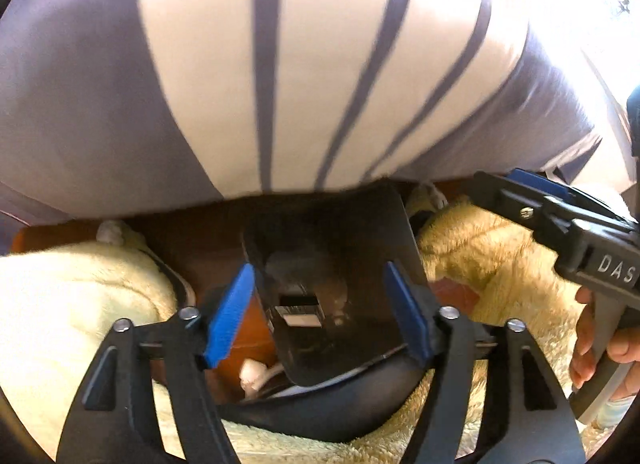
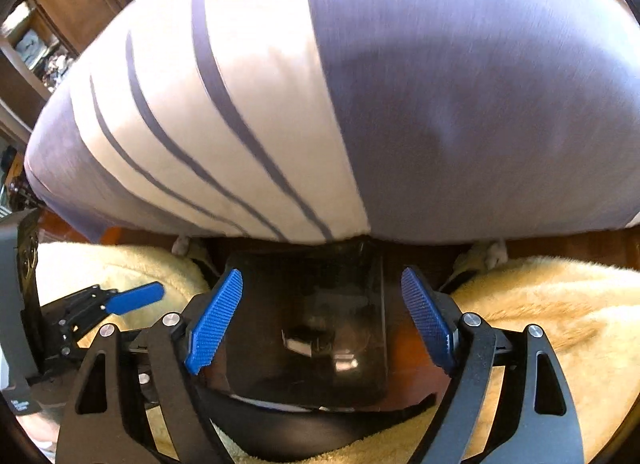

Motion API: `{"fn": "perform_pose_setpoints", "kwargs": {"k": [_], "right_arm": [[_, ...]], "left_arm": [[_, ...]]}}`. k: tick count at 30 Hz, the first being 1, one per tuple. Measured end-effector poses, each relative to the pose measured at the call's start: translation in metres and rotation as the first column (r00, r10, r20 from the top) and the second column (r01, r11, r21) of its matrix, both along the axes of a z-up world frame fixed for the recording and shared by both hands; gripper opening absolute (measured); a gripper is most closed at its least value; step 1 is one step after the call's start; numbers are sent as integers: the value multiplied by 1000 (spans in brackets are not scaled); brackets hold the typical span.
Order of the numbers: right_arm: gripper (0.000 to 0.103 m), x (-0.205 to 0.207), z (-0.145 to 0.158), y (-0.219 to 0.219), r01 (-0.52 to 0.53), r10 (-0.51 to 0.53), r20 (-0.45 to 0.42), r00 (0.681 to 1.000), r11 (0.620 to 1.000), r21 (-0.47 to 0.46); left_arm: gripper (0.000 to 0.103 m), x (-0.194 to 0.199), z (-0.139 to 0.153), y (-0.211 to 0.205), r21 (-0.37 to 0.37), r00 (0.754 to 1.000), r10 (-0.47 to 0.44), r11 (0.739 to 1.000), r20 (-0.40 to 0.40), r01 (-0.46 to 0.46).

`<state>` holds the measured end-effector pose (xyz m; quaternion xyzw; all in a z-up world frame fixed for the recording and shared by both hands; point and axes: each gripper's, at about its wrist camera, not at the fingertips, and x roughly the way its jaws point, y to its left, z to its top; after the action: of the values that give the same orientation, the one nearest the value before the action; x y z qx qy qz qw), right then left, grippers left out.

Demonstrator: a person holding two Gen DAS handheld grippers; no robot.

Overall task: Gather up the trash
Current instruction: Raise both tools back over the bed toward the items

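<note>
A glossy black plastic piece of trash (image 1: 332,288) lies between two cream fluffy cushions, partly under a large purple-and-white striped pillow (image 1: 280,64). My left gripper (image 1: 324,312) is open, its blue pads either side of the black piece without clamping it. The right gripper's body (image 1: 560,220) shows at the right of the left wrist view. In the right wrist view the same black piece (image 2: 312,324) sits between the pads of my open right gripper (image 2: 320,320). The left gripper's blue finger (image 2: 136,296) shows at the left there.
Cream fluffy cushions (image 1: 60,304) (image 2: 540,312) flank the gap on both sides. The striped pillow (image 2: 360,104) looms close ahead. Dark wooden seat frame (image 1: 200,236) shows behind. A wooden shelf (image 2: 60,16) stands at far left. A small white crumpled bit (image 1: 252,372) lies by the black piece.
</note>
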<state>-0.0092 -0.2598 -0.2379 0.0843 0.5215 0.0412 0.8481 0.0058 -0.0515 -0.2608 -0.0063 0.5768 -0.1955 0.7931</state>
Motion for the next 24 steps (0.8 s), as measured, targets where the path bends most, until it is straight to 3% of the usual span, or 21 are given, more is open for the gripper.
{"fn": "perform_pose_setpoints", "kwargs": {"k": [6,12,17,24], "right_arm": [[84,5,67,-9,32,-24,197,980,999,-36],[85,39,108,-11,47,-18,309,951,995,-84],[85,85,117,-1,31,-3,318,948,996,-80],[85,161,121,27,-10,42,293,955,994,-110]], "left_arm": [[83,7,62,18,1,981,40,999,188,-41],[88,36,118,37,14,931,90,995,354,-102],[88,79,140,47,32,904,123,988,410,-149],[87,136,138,57,45,912,126,987,389,-156]]}}
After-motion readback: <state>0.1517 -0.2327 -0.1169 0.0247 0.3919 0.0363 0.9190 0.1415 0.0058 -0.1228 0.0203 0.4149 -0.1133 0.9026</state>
